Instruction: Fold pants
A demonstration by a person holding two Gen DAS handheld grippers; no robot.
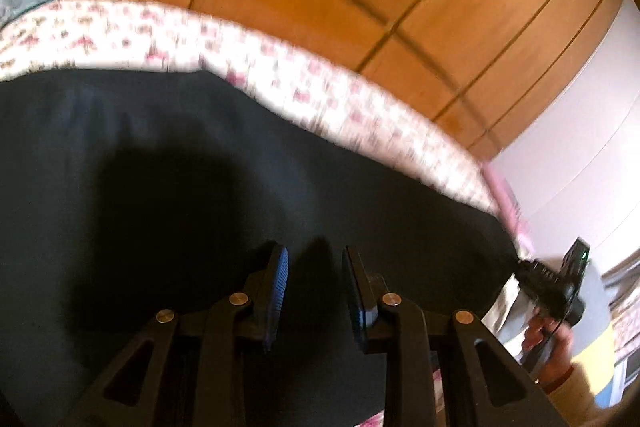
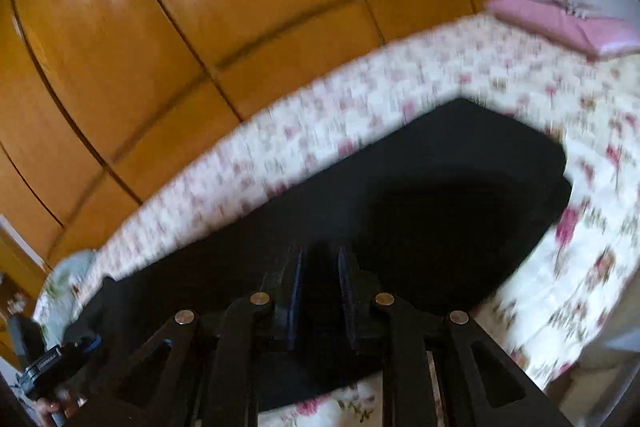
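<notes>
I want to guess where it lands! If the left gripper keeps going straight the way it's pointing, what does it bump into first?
Most likely the black pants spread on the flowery bedspread. The left gripper tilts down at them, fingers apart with nothing between. The blurred picture hides how near the pants are.

The pants (image 1: pixel 160 167) look like matt black cloth, lying on a floral cotton-looking bedspread (image 2: pixel 540 99). The wardrobe (image 2: pixel 180 27) behind is glossy varnished wood, and the gripper pads (image 1: pixel 280 287) are ribbed blue rubber on matt black plastic.
</notes>
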